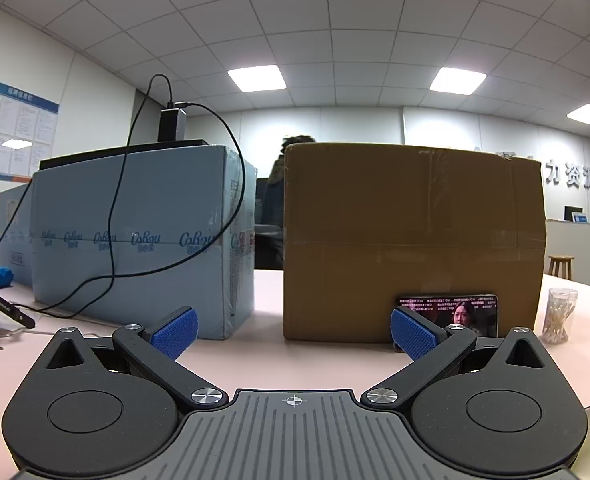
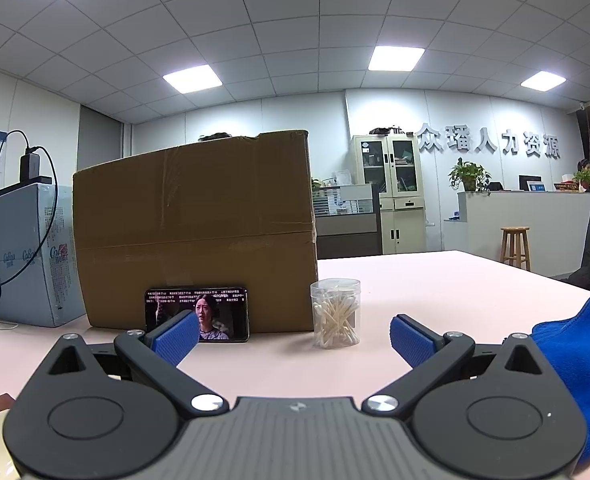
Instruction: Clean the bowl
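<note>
I read "CoRou" repeated along the blue package [image 1: 143, 240]; the far wall sign [image 2: 489, 142] reads "众瑶人力资源".

The box [image 2: 195, 232] is matt brown cardboard with glossy tape strips. Beside it, the pack [image 1: 135, 240] is wrapped in shiny blue plastic film. Right of the box, the jar [image 2: 336, 312] is clear plastic; the cloth [image 2: 575, 360] is fluffy blue.
</note>
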